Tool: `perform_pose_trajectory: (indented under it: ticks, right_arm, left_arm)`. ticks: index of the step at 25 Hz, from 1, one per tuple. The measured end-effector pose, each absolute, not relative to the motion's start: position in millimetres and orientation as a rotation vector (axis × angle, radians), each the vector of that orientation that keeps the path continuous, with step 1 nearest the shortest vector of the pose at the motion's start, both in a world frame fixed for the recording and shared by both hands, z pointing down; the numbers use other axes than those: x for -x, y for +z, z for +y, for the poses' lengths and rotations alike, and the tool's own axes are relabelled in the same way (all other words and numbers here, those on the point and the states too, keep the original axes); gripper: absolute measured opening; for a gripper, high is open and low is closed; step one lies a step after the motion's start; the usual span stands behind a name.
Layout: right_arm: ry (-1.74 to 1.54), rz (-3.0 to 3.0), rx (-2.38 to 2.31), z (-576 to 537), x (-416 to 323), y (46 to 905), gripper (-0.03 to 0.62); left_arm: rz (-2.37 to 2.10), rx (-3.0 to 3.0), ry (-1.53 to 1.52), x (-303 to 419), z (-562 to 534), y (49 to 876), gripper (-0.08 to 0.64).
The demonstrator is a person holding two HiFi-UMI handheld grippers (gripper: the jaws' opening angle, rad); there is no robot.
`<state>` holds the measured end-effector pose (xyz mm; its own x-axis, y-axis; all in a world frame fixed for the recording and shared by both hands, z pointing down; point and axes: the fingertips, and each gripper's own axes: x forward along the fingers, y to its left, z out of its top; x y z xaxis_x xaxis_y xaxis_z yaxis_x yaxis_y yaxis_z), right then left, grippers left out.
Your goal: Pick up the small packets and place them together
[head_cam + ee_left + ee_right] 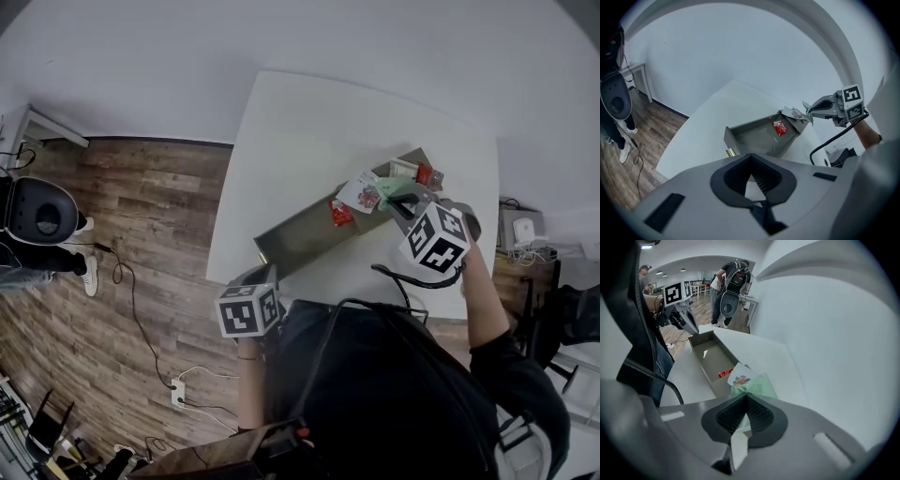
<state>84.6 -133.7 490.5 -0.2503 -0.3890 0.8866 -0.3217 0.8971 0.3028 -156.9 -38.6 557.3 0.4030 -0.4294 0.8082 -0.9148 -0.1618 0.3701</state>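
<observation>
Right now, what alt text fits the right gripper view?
The right gripper is shut on a pale green packet, beside a white packet at the near end of a grey tray. A red packet lies in the tray, and the left gripper hangs near its far end.

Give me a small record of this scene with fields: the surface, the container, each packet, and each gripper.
surface: white table
container: grey tray, open, on the table
red packet: inside the tray
white packet: at the tray's far end
right gripper: shut on green packet, near that end
left gripper: shut, empty, away from the packets
</observation>
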Motion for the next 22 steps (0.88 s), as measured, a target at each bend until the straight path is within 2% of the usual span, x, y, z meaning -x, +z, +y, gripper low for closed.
perform_pose_trajectory:
  ticks: [22]
  right_arm:
    - [-0.047,-1.852,-0.494,-136.2,-86.6,527.9,0.012]
  left_arm:
    - [-1.172,-1.764,0.670,157.8,-40.1,559.7,0.000]
